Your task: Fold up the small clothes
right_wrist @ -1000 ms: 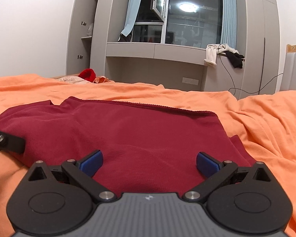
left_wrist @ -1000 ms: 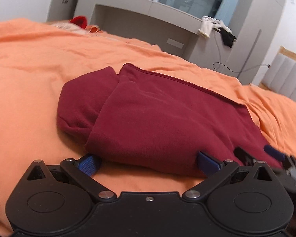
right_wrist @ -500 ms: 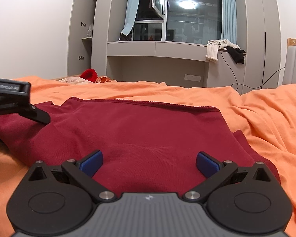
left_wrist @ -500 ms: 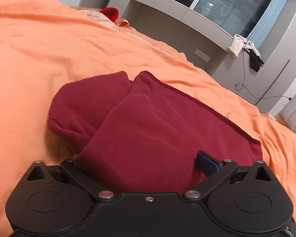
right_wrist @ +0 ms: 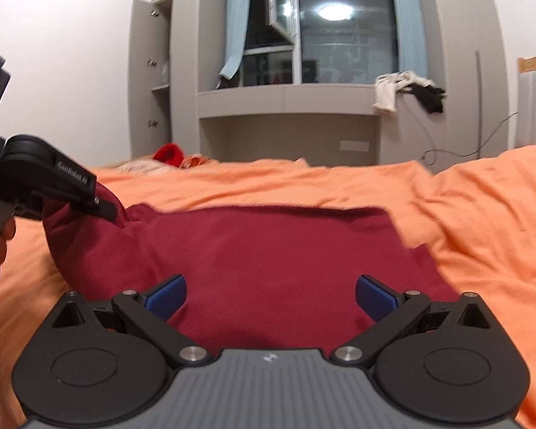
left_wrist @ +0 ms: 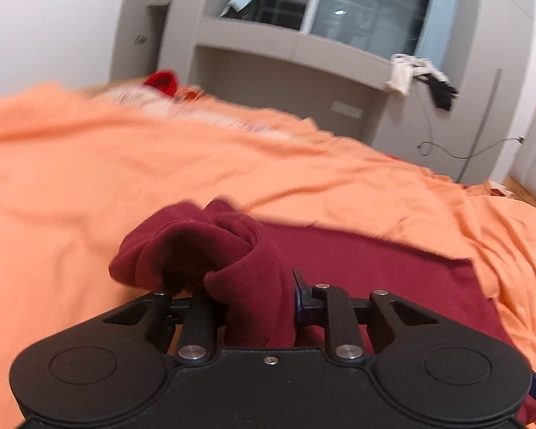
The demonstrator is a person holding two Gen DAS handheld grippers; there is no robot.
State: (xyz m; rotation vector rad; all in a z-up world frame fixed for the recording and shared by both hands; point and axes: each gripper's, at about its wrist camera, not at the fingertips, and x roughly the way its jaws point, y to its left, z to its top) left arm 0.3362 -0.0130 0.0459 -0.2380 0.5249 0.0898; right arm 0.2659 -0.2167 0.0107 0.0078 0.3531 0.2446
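Left claw (left_wrist: 257, 296) clamped on bunched maroon garment (left_wrist: 375, 268), right claw (right_wrist: 269, 295) agape above it

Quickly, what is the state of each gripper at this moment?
Left gripper: closed on a bunched edge of the dark red garment.
Right gripper: open, holding nothing, over the garment.

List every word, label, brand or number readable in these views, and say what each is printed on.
"GenRobot.AI": white lettering, slightly blurred, on the side of the left gripper, seen in the right wrist view.
Small emblem on the right gripper housing: no letters legible.
Nothing else readable.
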